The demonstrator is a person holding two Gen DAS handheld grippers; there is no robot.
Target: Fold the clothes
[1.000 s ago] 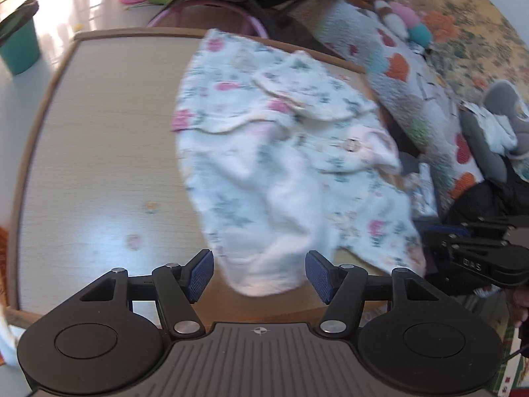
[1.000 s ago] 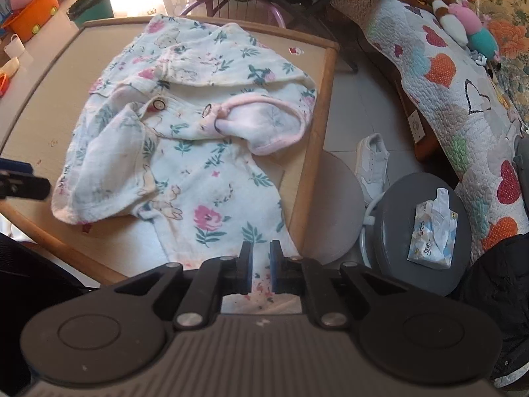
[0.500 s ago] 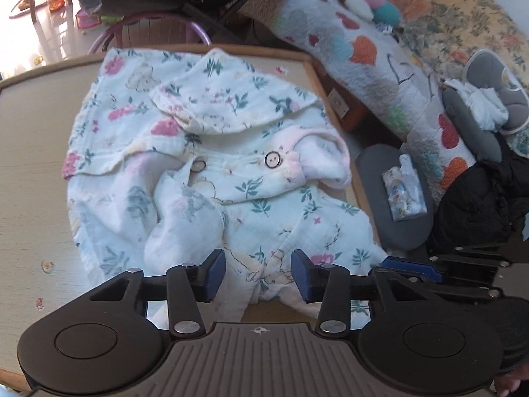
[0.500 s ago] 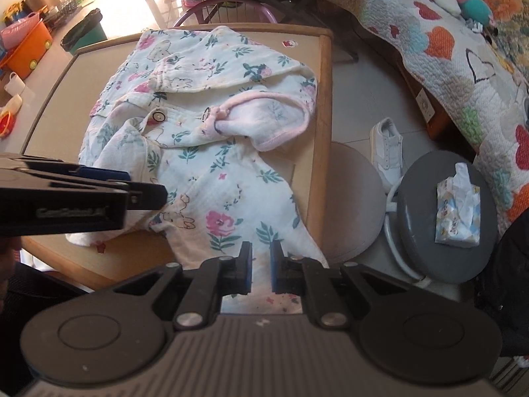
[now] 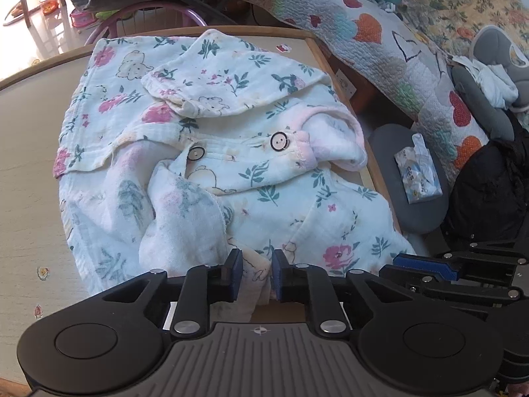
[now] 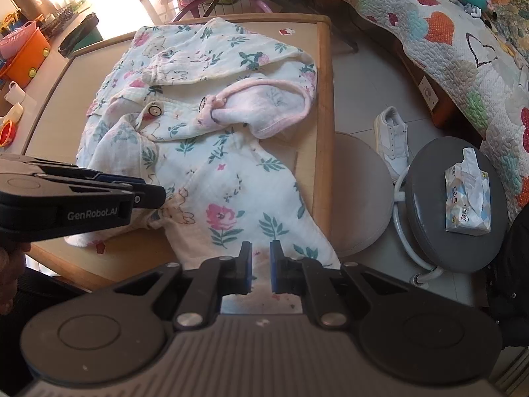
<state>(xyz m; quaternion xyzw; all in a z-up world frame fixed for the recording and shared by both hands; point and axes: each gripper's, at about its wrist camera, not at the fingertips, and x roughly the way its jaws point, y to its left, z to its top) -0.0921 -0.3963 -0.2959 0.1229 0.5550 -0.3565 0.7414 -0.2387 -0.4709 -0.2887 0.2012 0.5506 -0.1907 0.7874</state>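
A white floral baby garment (image 5: 211, 152) with two round buttons and a pink-edged hood (image 6: 264, 106) lies crumpled on a wooden table (image 5: 29, 152). Its near end hangs over the table's front edge. My left gripper (image 5: 257, 276) is shut on the near hem of the floral garment, cloth bunched between its blue pads. My right gripper (image 6: 260, 269) is shut on the garment's (image 6: 224, 172) hanging right corner. In the right wrist view the left gripper (image 6: 148, 195) comes in from the left; in the left wrist view the right gripper (image 5: 420, 266) sits at lower right.
A grey stool (image 6: 459, 205) with a tissue pack (image 6: 466, 195) stands right of the table, beside a beige stool (image 6: 357, 195) and a white shoe (image 6: 393, 139). A quilted bed (image 5: 396, 43) runs along the right. Orange bins (image 6: 23, 56) and a chair (image 5: 145, 13) stand beyond the table.
My left gripper swung right from the table's left side to the garment's near hem and closed from wide open onto the cloth. The right gripper stayed shut on its corner.
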